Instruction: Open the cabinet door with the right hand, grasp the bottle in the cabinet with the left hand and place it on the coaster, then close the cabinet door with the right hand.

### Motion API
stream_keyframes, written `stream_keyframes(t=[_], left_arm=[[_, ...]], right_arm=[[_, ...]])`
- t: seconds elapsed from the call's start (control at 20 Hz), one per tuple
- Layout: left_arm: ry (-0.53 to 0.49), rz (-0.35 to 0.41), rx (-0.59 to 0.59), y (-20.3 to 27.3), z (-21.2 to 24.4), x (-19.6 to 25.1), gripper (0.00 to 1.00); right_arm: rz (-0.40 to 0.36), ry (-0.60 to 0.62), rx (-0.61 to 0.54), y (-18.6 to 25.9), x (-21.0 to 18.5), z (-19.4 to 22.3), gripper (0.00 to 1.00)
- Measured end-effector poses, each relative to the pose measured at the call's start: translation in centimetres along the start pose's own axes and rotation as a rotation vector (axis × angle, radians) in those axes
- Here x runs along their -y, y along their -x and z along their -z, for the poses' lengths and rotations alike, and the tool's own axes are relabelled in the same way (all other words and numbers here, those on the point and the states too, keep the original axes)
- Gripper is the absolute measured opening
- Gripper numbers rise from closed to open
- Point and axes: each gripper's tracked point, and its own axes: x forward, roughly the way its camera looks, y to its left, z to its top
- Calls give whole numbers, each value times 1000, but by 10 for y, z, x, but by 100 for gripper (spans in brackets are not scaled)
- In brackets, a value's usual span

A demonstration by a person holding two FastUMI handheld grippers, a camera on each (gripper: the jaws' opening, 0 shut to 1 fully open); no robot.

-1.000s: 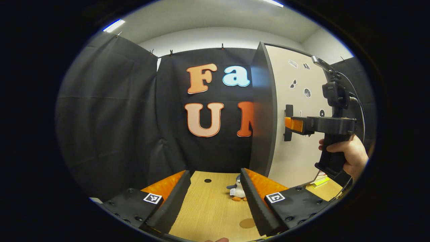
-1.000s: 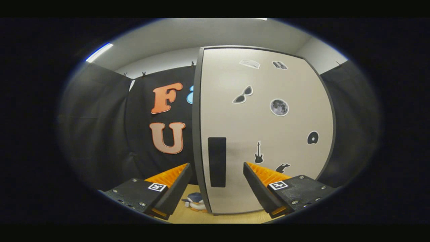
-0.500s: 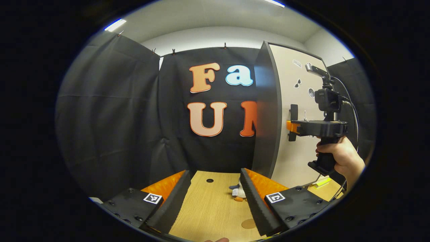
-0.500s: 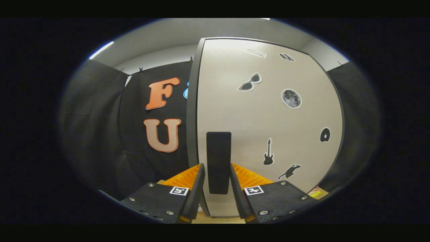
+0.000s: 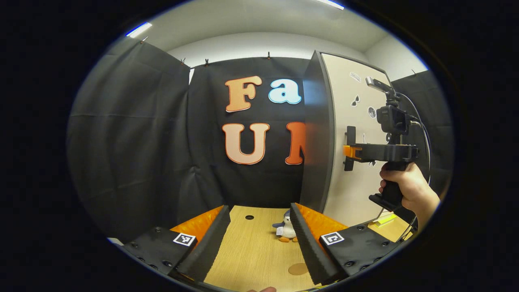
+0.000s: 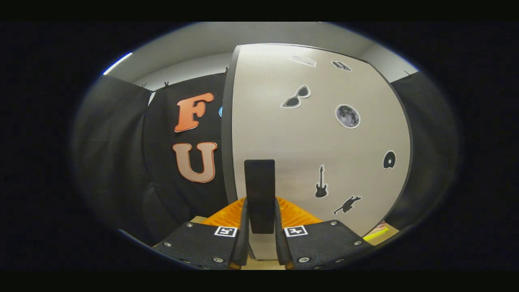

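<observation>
Cabinet door, pale with a dark edge, stands upright on the right of the booth and fills much of the right gripper view. It carries small dark stickers: sunglasses, a moon, a guitar and a cat. A dark upright handle sits near the door's left edge.

The right gripper has its two fingers closed in on this handle, one on each side, pinching it. In the left gripper view the same right gripper appears farther off to the right, level, its tips at the handle, and a person's hand grips its stem from below. A small camera with a cable sits on top of it.

The left gripper is near the bottom of its own view with its fingers spread wide apart, holding nothing, above a light wooden table. On the table between those fingers, toward the far side, a small penguin plush toy stands close to the door's base. Nearer, a round brown coaster lies flat on the wood, just beside the right-hand finger. A small dark hole marks the table's far end.
</observation>
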Motion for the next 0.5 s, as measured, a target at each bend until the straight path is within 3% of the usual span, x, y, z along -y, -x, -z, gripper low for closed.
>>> stream_keyframes(t=[0.05,0.5], left_arm=[[0,5,0,-1,0,2,96],[-30,51,9,13,-4,19,96]], right_arm=[[0,-7,-4,2,1,0,23],[-29,-33,-7,18,6,0,20]])
